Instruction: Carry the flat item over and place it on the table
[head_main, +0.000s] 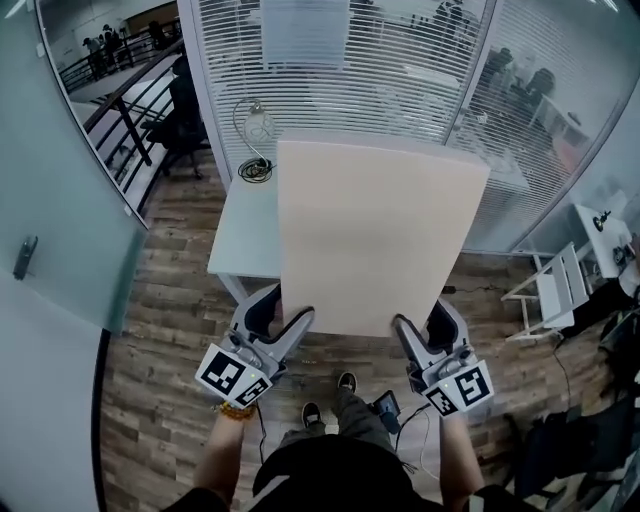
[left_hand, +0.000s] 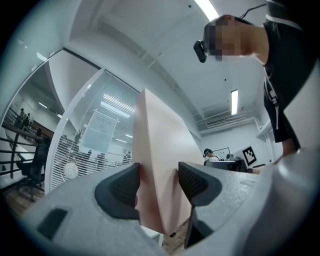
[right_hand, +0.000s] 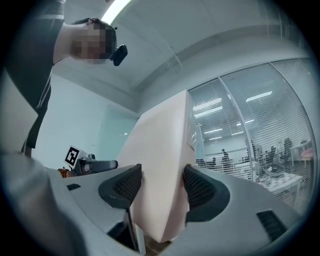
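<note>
- Board (head_main: 375, 235), pale and plain, is clamped along its near edge. The left gripper (left_hand: 159, 184) pinches it near one corner and the right gripper (right_hand: 162, 186) near the other, each pair of jaws pressed onto its two faces.
- It hangs in the air over the white table (head_main: 245, 235) and hides most of the top.
- It looks stiff and probably light, but wide and smooth. I'd judge it could swing or slip, so two well-spaced grips on one edge suit it.
- A coiled cable (head_main: 255, 170) lies at the table's far corner.
- No brand, label or writing shows on the board.
</note>
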